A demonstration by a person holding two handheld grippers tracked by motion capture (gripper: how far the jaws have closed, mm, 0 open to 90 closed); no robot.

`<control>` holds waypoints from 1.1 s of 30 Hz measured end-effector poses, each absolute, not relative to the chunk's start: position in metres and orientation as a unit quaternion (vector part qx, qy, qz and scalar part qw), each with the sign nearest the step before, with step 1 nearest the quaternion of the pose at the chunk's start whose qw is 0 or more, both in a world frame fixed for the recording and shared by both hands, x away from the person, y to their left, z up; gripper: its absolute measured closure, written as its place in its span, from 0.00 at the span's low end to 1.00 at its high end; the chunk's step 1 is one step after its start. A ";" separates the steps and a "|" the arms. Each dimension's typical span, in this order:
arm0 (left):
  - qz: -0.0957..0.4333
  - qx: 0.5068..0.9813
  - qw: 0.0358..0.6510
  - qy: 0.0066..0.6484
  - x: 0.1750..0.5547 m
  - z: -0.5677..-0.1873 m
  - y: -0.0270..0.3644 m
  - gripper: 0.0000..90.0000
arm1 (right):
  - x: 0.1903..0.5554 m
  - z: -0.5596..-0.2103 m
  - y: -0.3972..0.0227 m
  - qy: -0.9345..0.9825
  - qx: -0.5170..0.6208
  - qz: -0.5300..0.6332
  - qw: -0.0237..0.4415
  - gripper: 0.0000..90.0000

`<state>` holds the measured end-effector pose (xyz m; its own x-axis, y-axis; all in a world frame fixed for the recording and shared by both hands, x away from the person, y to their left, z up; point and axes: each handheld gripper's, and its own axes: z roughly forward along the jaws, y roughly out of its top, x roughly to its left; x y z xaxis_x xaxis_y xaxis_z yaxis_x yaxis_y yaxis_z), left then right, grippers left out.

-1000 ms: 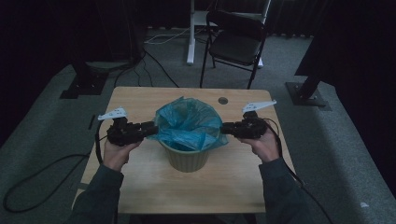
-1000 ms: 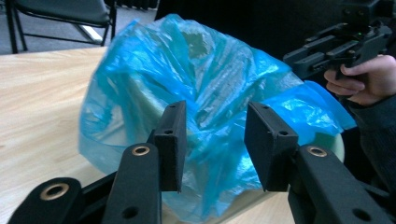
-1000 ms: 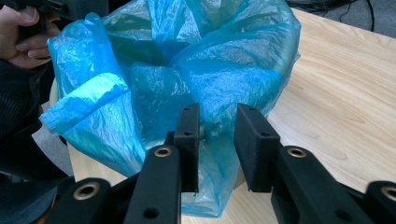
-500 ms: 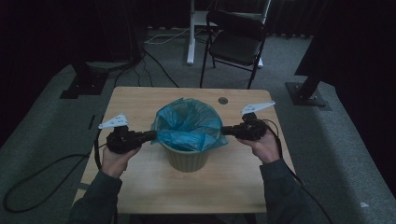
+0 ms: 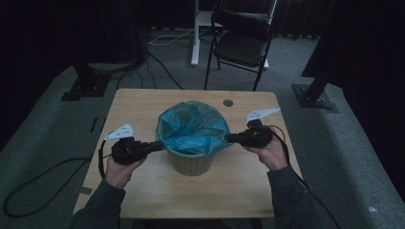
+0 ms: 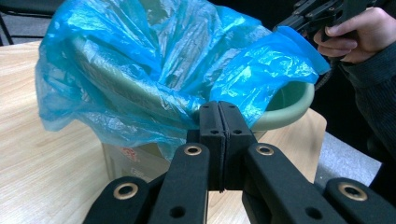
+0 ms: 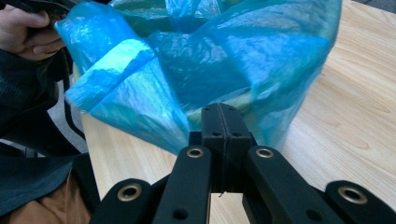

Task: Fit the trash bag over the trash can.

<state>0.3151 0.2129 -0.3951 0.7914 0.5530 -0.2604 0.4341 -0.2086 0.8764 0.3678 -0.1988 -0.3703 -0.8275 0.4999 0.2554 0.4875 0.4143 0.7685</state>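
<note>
Blue bin liner (image 5: 193, 128) sits draped in and over the rim of a pale green bin (image 5: 192, 162), at the middle of the tabletop (image 5: 143, 107); liner mouth gaping, edges folded down outside the rim.

Left hand-held gripper (image 5: 157, 144) at the bin's 9 o'clock, jaws pressed flat together, just closed; in the left gripper view the tips (image 6: 223, 116) lie right against the hanging plastic, though I cannot tell whether any film is pinched between them. Right hand-held gripper (image 5: 230, 139) at 3 o'clock, jaws likewise clamped tight and just closed; seen from the left gripper view it (image 6: 293, 24) seems to have a blue fold at its tip.

Handling, as I judge it: the liner is thin film, near weightless, limp, slick, easy to tear if yanked; it will bunch and slide, not hold shape. Bin looks like light, stiff plastic; it may lift or tip with the liner. Best hold is the folded-over edge outside the rim, opposite sides, pulling evenly.
</note>
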 end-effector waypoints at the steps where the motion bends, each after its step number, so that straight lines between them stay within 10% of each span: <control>1: 0.056 0.776 0.542 0.318 0.314 -0.395 0.212 0.99 | 0.367 -0.370 -0.199 0.841 0.291 0.456 0.006 1.00; 14: 0.054 0.776 0.547 0.310 0.308 -0.399 0.208 0.99 | 0.361 -0.376 -0.200 0.842 0.284 0.459 -0.004 0.98; 26: 0.065 0.771 0.548 0.319 0.312 -0.399 0.211 0.99 | 0.380 -0.369 -0.205 0.809 0.334 0.481 0.044 0.69; 33: 0.072 0.767 0.548 0.327 0.317 -0.398 0.214 0.99 | 0.389 -0.370 -0.202 0.799 0.338 0.498 0.012 0.85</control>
<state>0.3166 0.2143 -0.3979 0.7759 0.5804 -0.2473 0.4217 -0.1857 0.8875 0.3886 -0.2016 -0.3704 -0.7715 0.5516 0.3171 0.5275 0.2760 0.8034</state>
